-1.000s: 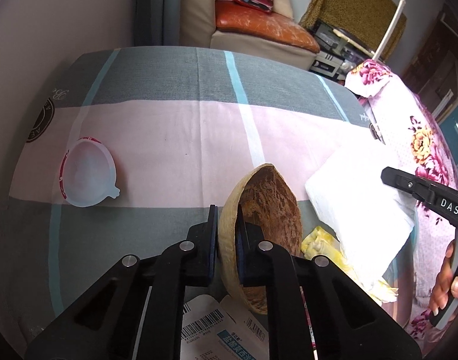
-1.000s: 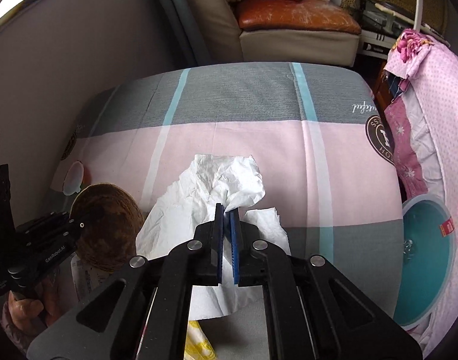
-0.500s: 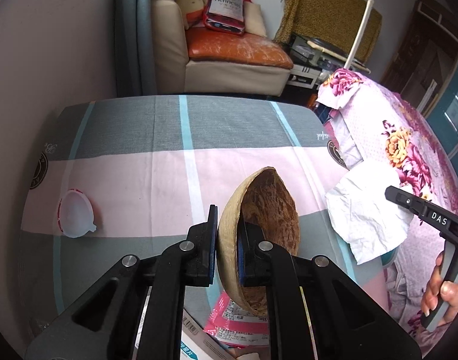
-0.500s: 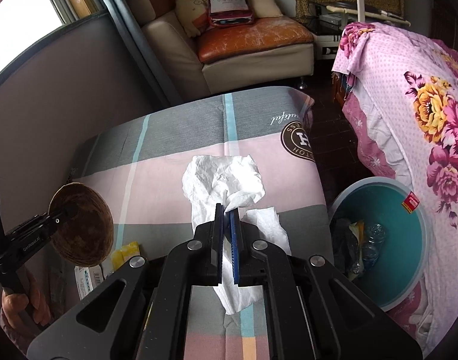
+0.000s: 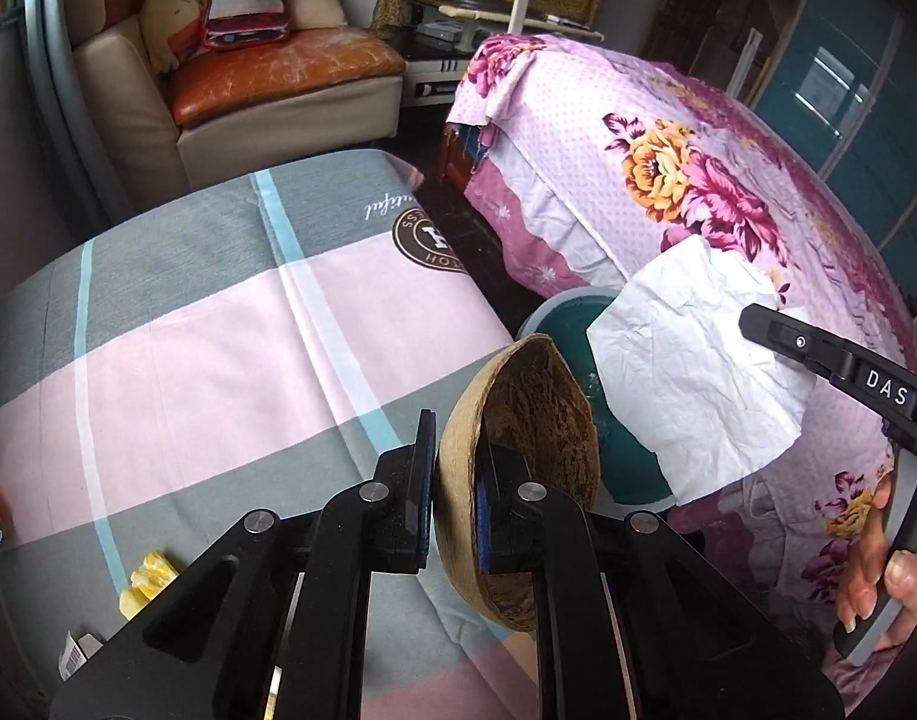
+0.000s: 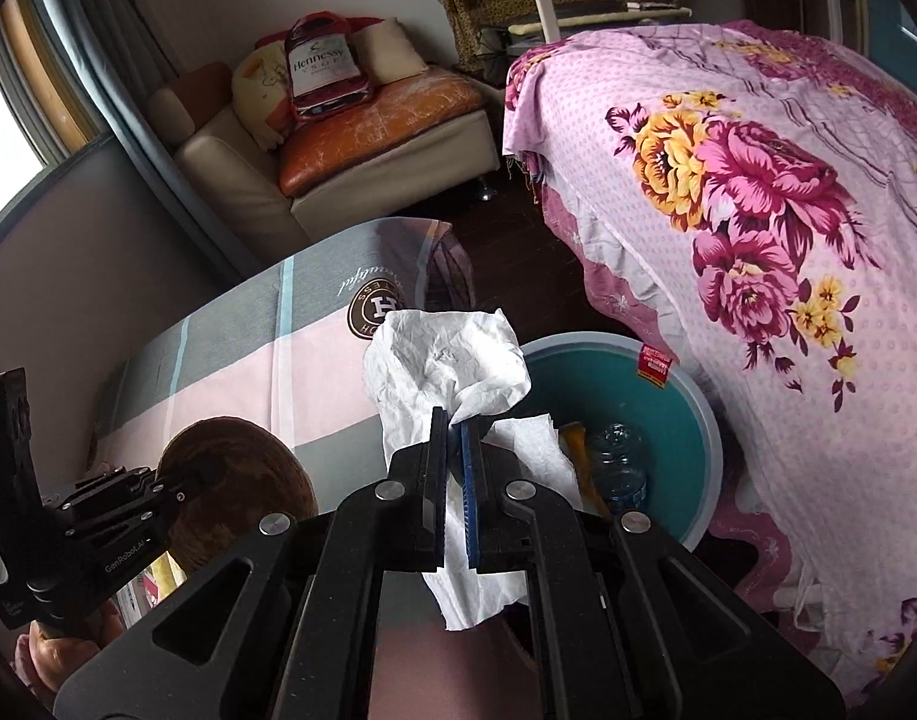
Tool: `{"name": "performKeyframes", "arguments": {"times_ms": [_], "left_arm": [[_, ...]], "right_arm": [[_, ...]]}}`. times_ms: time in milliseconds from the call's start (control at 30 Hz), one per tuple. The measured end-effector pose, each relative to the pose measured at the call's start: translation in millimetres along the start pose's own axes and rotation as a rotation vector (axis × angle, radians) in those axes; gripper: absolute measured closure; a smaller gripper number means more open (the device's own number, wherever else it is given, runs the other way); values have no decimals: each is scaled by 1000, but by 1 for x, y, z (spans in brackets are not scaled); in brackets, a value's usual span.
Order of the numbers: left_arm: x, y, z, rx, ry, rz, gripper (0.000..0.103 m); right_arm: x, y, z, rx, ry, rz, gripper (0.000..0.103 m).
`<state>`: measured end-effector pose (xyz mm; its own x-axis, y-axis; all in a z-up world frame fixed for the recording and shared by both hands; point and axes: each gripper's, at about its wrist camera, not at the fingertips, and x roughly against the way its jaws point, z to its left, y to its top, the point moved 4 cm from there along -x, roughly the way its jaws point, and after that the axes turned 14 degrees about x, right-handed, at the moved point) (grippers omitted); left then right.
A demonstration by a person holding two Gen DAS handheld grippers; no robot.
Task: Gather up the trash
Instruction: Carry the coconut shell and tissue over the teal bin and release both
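Beside the flowered pink bed (image 6: 758, 192) your left tongs (image 5: 452, 480) pinch the brown coconut-shell half (image 5: 518, 468) and your right tongs (image 6: 453, 462) clamp the crumpled white paper (image 6: 446, 360), carrying both toward the teal round bin (image 6: 686, 420) at lower right; next, hover over it and release.

gap btwn table (image 6: 230, 360) & bed (image 6: 758, 240) – basin (image 6: 692, 420) fills it | basin top open
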<state>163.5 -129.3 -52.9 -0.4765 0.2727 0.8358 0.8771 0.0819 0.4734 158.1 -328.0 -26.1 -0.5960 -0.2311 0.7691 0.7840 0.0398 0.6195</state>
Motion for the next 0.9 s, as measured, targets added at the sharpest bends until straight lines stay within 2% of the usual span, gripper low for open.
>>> {"name": "performKeyframes", "arguments": {"times_ms": [200,400,733,900], "left_arm": [[-34,-8,-48,-64,-19,62,92],[-62,-17,-76,-110,-20,114,92],[-100,-25,-93,-169,10,171,91],[-108,-27,-91,-158,10,187,91]], "right_arm": [[2,-13,-51,-72,-47,6,98],[-3,-23,-79,-114,-66,23,98],[-25,-33,-91,-137,-63,68,98],[-31,-33,-89,-134,-60,85,98]]}}
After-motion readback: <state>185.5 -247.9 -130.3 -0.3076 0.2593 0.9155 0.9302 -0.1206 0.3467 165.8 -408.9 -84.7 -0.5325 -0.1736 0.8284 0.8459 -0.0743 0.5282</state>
